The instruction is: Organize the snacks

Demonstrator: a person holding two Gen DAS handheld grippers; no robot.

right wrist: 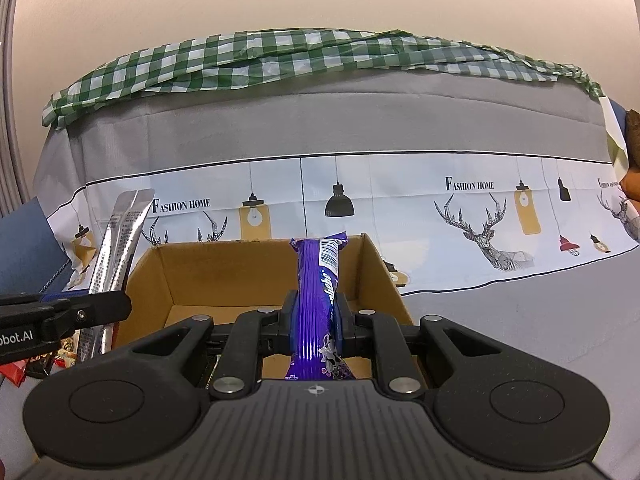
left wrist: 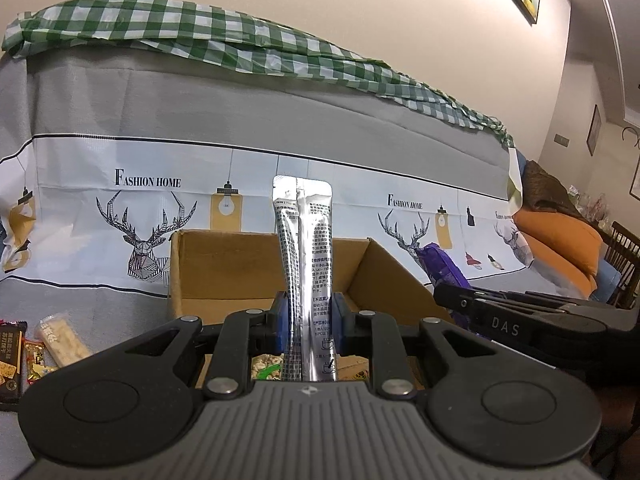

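My left gripper (left wrist: 307,320) is shut on a silver stick sachet (left wrist: 305,240) and holds it upright over the near edge of an open cardboard box (left wrist: 192,264). My right gripper (right wrist: 316,320) is shut on a purple snack bar (right wrist: 320,280), upright, over the same box (right wrist: 224,272). The purple bar also shows at the right of the left wrist view (left wrist: 444,268). The silver sachet shows at the left of the right wrist view (right wrist: 116,248). Some snack packets lie inside the box under the left gripper (left wrist: 268,370).
Several loose snack packets (left wrist: 44,340) lie on the grey cloth left of the box. A sofa draped in a deer-print cover (left wrist: 140,208) and a green checked cloth (left wrist: 240,44) rises behind the box. Orange cushions (left wrist: 560,240) lie at the far right.
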